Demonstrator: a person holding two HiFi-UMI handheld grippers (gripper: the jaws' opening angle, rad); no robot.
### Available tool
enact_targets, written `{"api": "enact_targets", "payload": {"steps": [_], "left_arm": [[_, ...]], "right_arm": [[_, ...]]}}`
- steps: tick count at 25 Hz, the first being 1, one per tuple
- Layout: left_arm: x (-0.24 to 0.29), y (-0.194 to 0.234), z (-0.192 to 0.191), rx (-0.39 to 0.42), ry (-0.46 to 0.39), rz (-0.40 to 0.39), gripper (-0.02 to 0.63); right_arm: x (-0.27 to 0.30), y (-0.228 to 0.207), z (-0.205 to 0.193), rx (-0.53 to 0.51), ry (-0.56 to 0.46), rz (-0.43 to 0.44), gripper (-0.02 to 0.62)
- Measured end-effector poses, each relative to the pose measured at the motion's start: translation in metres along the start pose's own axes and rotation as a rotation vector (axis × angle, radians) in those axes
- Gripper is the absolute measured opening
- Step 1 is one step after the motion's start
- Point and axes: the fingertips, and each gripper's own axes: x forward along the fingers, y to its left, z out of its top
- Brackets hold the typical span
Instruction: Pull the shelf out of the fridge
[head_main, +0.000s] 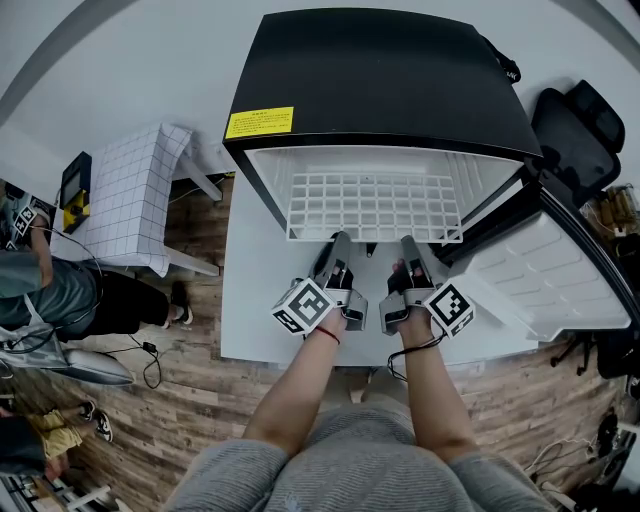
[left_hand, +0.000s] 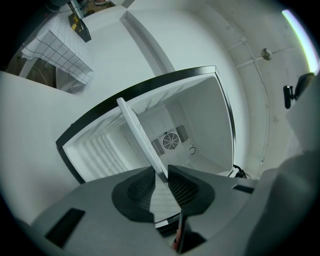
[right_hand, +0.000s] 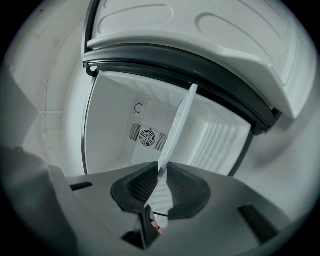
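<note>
Shelf (head_main: 375, 205) sticks partly out of the open fridge (head_main: 380, 80) on the tabletop (head_main: 255, 300). Left claw (head_main: 337, 243) and right claw (head_main: 408, 243) each clamp its front edge, side by side.

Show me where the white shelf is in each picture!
Head view: shelf in the middle, poking out of the fridge.
Left gripper view: thin white bar slanting from upper left down into the left claw.
Right gripper view: thin bar from top middle down into the right claw.
Shared landmark: the open fridge around it.
</note>
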Motion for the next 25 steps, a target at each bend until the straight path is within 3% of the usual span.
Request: {"api": "enact_targets", "payload": {"steps": [25], "left_arm": [[-0.012,-0.003,-0.004,-0.021,0.003,-0.003,0.086]], "right_arm": [[-0.011,0.002,-0.004,-0.003,0.012,-0.004,0.063]]}}
